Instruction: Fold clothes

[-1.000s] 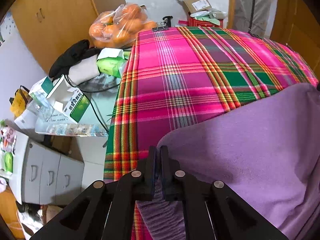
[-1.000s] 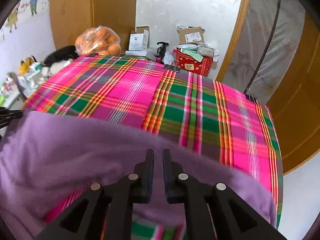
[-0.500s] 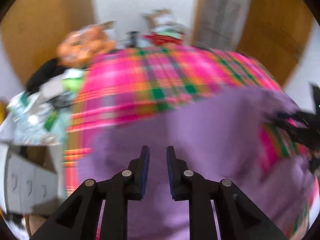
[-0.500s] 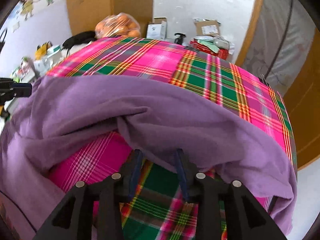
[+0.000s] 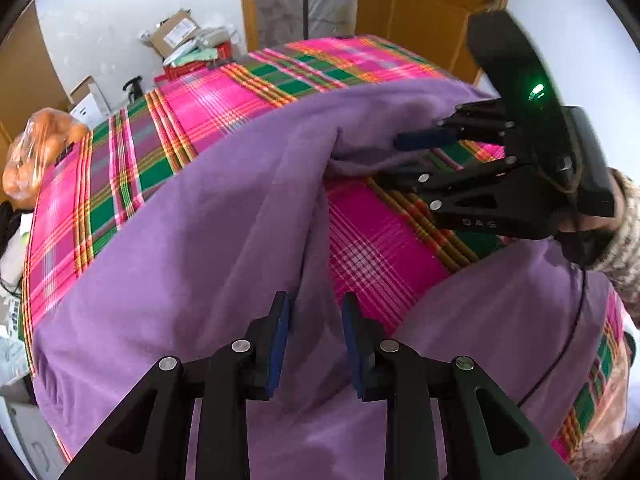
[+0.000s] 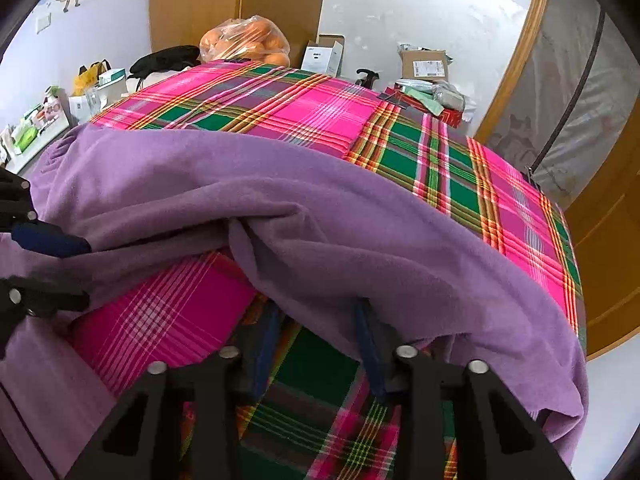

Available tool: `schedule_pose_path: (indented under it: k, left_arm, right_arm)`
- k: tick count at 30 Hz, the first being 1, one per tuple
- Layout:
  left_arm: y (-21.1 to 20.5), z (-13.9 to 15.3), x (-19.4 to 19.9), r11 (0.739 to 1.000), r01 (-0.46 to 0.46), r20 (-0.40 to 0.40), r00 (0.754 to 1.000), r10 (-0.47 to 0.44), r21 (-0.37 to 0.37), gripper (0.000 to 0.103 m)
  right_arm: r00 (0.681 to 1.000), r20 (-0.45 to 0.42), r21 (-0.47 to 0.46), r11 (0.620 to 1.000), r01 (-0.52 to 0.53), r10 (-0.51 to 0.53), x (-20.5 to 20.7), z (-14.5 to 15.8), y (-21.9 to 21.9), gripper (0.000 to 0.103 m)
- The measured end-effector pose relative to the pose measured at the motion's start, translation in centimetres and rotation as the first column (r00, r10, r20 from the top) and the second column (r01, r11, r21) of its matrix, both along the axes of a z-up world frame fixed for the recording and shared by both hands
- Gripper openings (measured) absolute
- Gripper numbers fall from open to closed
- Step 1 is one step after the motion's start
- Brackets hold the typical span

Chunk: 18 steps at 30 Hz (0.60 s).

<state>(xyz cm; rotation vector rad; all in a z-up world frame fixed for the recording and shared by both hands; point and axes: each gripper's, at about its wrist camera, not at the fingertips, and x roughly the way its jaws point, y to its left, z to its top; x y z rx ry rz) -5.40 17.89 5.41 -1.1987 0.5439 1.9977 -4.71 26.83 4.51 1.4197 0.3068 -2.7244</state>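
- The purple garment (image 5: 208, 240) lies spread across the near part of the plaid cloth (image 6: 312, 112) that covers my table. A long fold runs side to side, and its near edge arches up, leaving a pocket where the pink and green checks show through.
- My left gripper (image 5: 314, 340) is released: the jaws stand apart with a ridge of purple fabric rising between them, touching neither pad as far as I can see.
- My right gripper (image 6: 316, 344) is also spread wide. Its fingers sit at the raised hem, with the fabric draped over the right fingertip; nothing is pinched. In the left wrist view it reaches in toward that same hem.
- What could go wrong, as I judge it: the soft, limp knit may sag or slide once let go, so the fold ends up crooked. If I close on the ridge, I might catch two layers or the plaid cloth beneath and drag the whole cover.
- The garment's right end hangs over the table edge, and its weight could pull the rest off.
- Around the room: wooden cupboards (image 6: 240, 0), a bag of oranges (image 6: 244, 42), cardboard boxes (image 6: 426, 66) against a white wall, and a wooden door (image 5: 424, 8).
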Motion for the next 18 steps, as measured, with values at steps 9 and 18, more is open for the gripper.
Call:
schedule_pose_path:
  k: [9,18]
  left_arm:
    - [1.6,-1.7,0.3,0.995,-0.006,-0.045,0.999,0.001,-0.104,0.03]
    - [-0.8,0.0,0.0,0.999,-0.027,-0.01,1.0,0.027,-0.02,0.008]
  right_arm:
    - [1.0,-0.005,-0.013,1.0,0.029,-0.029,1.2,0.4,1.0,0.006]
    - [0.994,-0.059,-0.025,0.995,0.093,-0.094,3.2,2.8,3.3,0.005]
